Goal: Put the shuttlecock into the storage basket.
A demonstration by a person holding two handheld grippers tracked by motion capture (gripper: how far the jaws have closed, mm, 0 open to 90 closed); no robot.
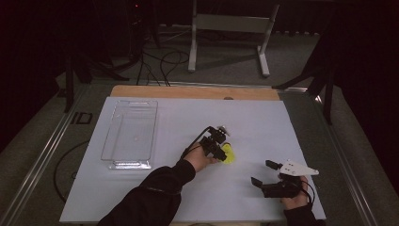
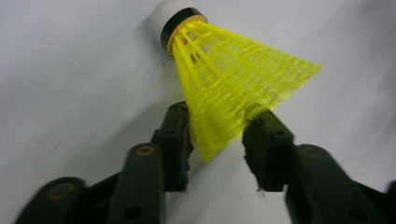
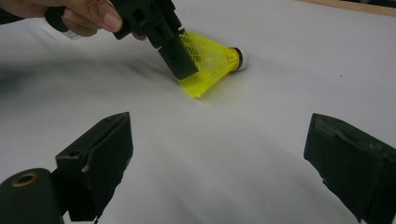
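A yellow plastic shuttlecock (image 1: 229,153) with a white cork tip and black band lies on its side on the white board (image 1: 141,188), right of centre. In the left gripper view the shuttlecock (image 2: 233,79) points its tip away, and my left gripper (image 2: 217,135) has its jaws closed in on the lower rim of the skirt, one on each side. From the high view the left gripper (image 1: 220,149) comes at it from the left. My right gripper (image 1: 263,172) stands open near the front right, holding nothing. The right gripper view looks between its wide jaws (image 3: 217,140) at the shuttlecock (image 3: 212,60).
A clear plastic tray (image 1: 129,134) lies on the left part of the board. A wooden table edge (image 1: 193,92) runs behind the board. A white metal stand (image 1: 230,28) and cables sit on the floor beyond.
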